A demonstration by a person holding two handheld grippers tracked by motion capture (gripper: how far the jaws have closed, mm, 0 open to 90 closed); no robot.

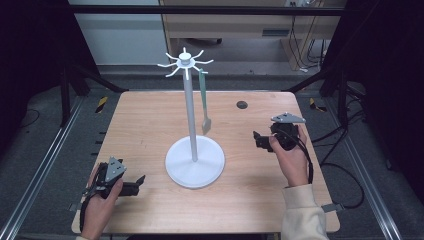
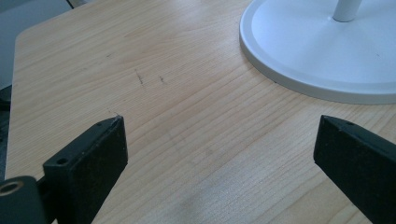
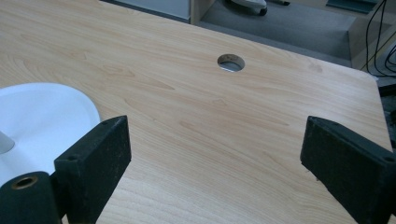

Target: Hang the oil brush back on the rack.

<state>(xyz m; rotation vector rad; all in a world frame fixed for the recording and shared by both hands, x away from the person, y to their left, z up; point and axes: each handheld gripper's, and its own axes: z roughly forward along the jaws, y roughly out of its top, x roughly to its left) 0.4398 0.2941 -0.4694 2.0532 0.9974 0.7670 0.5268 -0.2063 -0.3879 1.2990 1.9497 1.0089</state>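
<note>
White stand (image 1: 194,160) at desk (image 1: 140,125) centre, green utensil (image 1: 204,107) hung from a top hook. Left gripper (image 1: 137,184) and right gripper (image 1: 257,138) flanking the base, apart from it, fingers (image 2: 88,158) spread, empty. Utensil's head hard to make out.

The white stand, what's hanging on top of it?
One green spatula hangs from a hook on the white stand; the other hooks look bare. How it hooks on is too small to tell.

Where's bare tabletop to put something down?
Bare wood lies left of the white stand's base, up to the table's far-left corner, and between the base and the cable hole. Crowded spots: the base itself and under the hanging green utensil.
</note>
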